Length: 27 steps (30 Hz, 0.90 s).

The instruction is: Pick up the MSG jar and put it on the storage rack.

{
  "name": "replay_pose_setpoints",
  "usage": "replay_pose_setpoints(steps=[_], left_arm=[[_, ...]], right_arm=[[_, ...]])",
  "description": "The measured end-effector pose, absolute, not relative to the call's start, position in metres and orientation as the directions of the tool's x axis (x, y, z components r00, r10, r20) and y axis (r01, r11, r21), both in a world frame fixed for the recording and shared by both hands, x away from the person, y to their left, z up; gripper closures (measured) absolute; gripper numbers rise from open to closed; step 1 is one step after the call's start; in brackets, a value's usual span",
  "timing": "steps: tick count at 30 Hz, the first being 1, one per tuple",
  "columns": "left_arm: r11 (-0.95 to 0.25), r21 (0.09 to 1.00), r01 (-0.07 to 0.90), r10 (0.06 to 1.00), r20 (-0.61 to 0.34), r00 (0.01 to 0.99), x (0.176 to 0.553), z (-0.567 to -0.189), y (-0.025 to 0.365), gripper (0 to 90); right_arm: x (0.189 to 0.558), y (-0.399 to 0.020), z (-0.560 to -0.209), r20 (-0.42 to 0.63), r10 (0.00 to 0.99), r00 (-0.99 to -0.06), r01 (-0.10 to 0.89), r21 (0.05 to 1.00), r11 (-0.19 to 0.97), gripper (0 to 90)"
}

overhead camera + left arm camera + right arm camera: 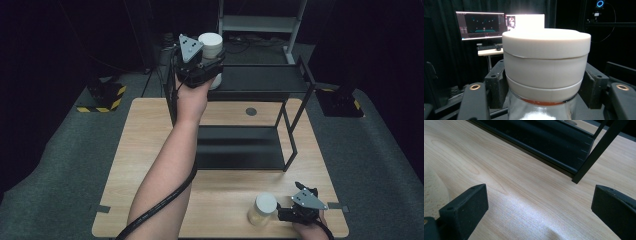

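High view shows a dim room with dark curtains all round and a grey carpeted floor [60, 150], with a yellow-and-black striped base [102, 97] off to the left and the legs of a pale metal stand [260, 25] at the back. On the carpet sits a light wooden table [145, 145], wood grain pretty clear, with a small round grey disc [251, 111] set in the top near the far edge. A black two-tier metal shelf rack [240, 145] takes up the far middle of the table, both tiers bare.

Left gripper view looks out into the room behind: a lit monitor [480, 25] on a small desk with a keyboard [489, 47], plus a blue ring light [600, 3] up in the right corner.

On to the smaller stuff. The left gripper [202, 60] is held up at the left end of the rack's top tier, its jaws clamped on the neck of a glass jar with a white lid [546, 62]; something white and powdery is inside at the bottom of that view. The right gripper [287, 214] rests low at the table's near right corner, jaws spread wide with just bare wood between them. A second white-lidded jar [263, 208] stands right beside it on the left, not gripped.
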State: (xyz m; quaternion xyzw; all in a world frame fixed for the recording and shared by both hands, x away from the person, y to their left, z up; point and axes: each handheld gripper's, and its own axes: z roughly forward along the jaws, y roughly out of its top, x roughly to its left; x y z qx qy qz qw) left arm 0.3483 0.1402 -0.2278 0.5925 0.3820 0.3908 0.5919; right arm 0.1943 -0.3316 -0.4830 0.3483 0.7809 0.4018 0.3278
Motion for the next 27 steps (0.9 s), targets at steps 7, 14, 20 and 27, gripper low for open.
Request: replay_pose_setpoints(steps=[7, 14, 20, 27], left_arm=[[-0.012, 1.0, -0.022, 0.911, 0.02, 0.411, 0.346, -0.231, 0.144, 34.6], [-0.017, 1.0, -0.019, 0.909, 0.024, 0.417, 0.346, -0.23, 0.145, 34.3], [0.001, 1.0, -0.004, 0.907, 0.001, 0.422, 0.347, -0.227, 0.145, 30.9], [-0.02, 1.0, 0.022, 0.921, 0.01, 0.39, 0.342, -0.219, 0.134, 7.8]], right_arm=[[0.194, -0.331, -0.483, -0.233, 0.807, -0.542, 0.28, 0.856, 0.435, 0.0], [0.195, -0.331, -0.483, -0.233, 0.807, -0.543, 0.282, 0.855, 0.436, 0.0], [0.195, -0.332, -0.483, -0.231, 0.807, -0.543, 0.283, 0.855, 0.434, 0.0], [0.194, -0.331, -0.483, -0.234, 0.807, -0.542, 0.283, 0.853, 0.438, 0.0]])
